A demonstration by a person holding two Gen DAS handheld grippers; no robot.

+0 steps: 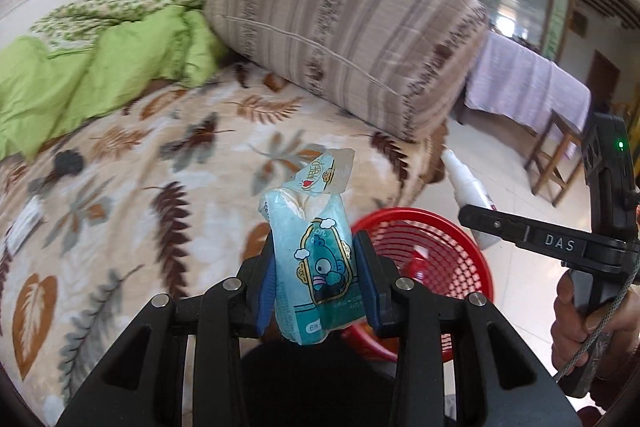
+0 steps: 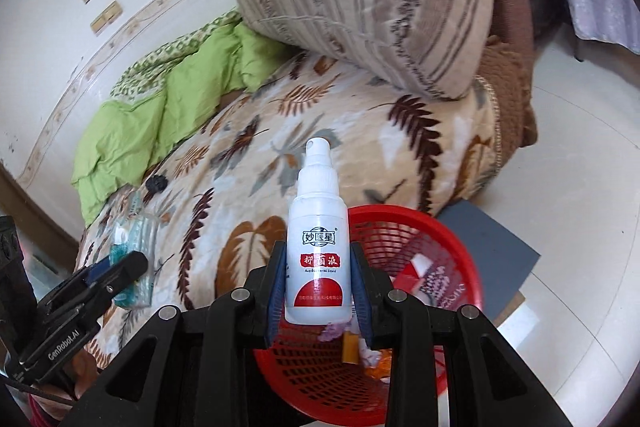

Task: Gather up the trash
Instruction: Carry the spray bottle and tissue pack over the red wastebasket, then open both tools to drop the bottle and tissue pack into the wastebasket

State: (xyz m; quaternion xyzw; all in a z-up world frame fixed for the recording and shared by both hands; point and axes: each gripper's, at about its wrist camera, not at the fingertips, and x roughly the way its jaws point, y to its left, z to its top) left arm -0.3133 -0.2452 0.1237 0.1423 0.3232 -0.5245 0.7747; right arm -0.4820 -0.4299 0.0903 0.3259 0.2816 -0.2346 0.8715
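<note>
My left gripper [image 1: 316,277] is shut on a light blue tissue packet [image 1: 316,267] with a cartoon print, held upright above the bed's edge. My right gripper [image 2: 319,277] is shut on a white spray bottle [image 2: 318,247] with a red label, held over a red mesh basket [image 2: 452,259]. The basket [image 1: 436,243] stands on the floor beside the bed and holds several scraps of trash. The right gripper and its bottle [image 1: 468,187] show at the right of the left wrist view. The left gripper and packet [image 2: 136,247] show at the lower left of the right wrist view.
The bed carries a leaf-patterned blanket [image 1: 168,163], a green quilt [image 1: 100,75] and a large striped cushion [image 1: 344,27]. A small black object [image 1: 69,163] and a pale item [image 1: 24,227] lie on the blanket. A wooden chair [image 1: 556,155] and a cloth-covered table [image 1: 528,79] stand on the tiled floor.
</note>
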